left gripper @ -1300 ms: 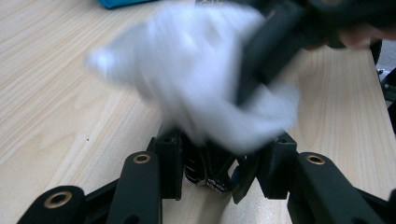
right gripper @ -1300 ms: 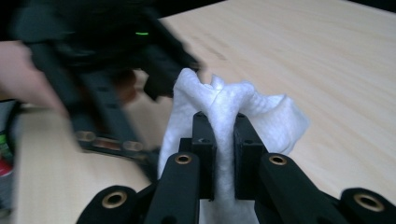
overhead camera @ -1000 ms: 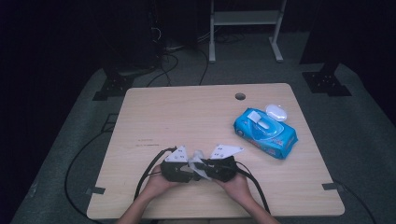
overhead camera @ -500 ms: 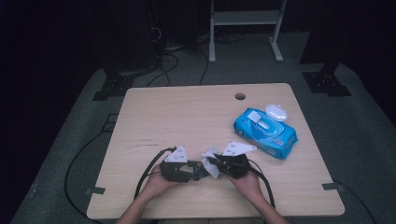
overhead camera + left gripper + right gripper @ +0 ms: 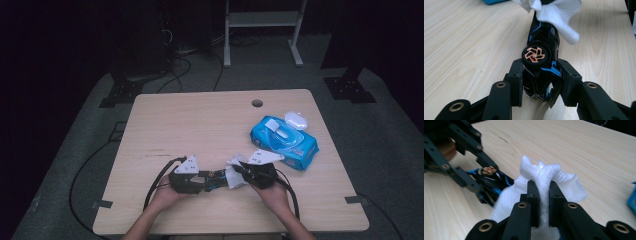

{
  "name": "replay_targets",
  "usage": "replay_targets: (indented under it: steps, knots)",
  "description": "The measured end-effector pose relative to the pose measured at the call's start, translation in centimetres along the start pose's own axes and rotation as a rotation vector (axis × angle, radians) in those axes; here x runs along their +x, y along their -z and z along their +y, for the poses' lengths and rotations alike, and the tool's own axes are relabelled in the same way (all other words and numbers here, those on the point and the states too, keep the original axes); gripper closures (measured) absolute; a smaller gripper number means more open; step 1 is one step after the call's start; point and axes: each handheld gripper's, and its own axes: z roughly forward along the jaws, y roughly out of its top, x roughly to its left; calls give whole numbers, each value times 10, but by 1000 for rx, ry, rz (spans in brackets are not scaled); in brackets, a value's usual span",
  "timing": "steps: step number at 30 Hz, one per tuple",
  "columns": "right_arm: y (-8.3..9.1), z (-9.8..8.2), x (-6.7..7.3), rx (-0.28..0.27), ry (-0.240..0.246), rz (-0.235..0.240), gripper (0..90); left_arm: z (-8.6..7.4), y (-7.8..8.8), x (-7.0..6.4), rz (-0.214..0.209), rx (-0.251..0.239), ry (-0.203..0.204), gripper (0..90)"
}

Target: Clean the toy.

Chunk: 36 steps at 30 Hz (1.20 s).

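Near the front edge of the desk, the toy car is kept clamped by the left gripper fingers, while the white wipe, pinched by the right gripper, has been drawn slightly off the car toward the blue wipe pack, so wiping seems in progress.

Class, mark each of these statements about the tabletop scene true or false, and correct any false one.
1. The left gripper clamps a black toy car. True.
2. The right gripper is open and holds nothing. False: it is shut on a white wipe.
3. The blue wipes pack lies on the table with its lid open. True.
4. The toy car's wheel has a green rim. False: the rim is orange.
5. The wipe touches the far end of the toy car. True.
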Motion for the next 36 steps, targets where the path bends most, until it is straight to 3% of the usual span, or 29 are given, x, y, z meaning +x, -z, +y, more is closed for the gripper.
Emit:
replay_targets:
  steps: [1,4,9,11,13,15,17,19,25,26,28,31,33,35,36]
  knots:
    - [-2,1,2,-1,-2,22,818,0,1,1,1,0,1,602]
    - [-4,3,5,4,22,28,819,-2,3,3,7,4,-2,604]
    - [1,1,-7,14,-3,-3,819,-2,4,3,11,5,-7,605]
    - [3,-1,-12,6,-35,1,819,-2,4,4,10,6,-10,605]
    - [3,0,-9,7,-23,-9,819,-2,4,4,8,4,-7,605]
    - [-1,1,-2,7,-23,15,818,-3,4,5,8,0,-2,605]
    - [-4,3,3,3,13,4,817,-3,5,5,8,2,3,605]
    - [-4,3,1,8,1,24,818,-4,6,6,10,1,-1,605]
    - [11,1,-18,11,-25,-39,818,-4,5,5,10,-1,-1,606]
    - [12,0,-20,11,-38,-31,818,-4,5,5,9,-1,-1,606]
    - [12,-1,-19,6,-55,-11,818,-4,5,6,9,-2,-2,606]
    - [6,2,-9,12,-20,29,817,-4,6,6,10,-1,0,606]
    - [5,2,-8,29,0,17,818,-4,6,6,12,2,-3,606]
    - [7,0,-15,20,-23,20,818,-4,6,6,13,0,0,607]
    - [8,0,-17,25,-23,-7,816,-4,6,7,13,-4,5,607]
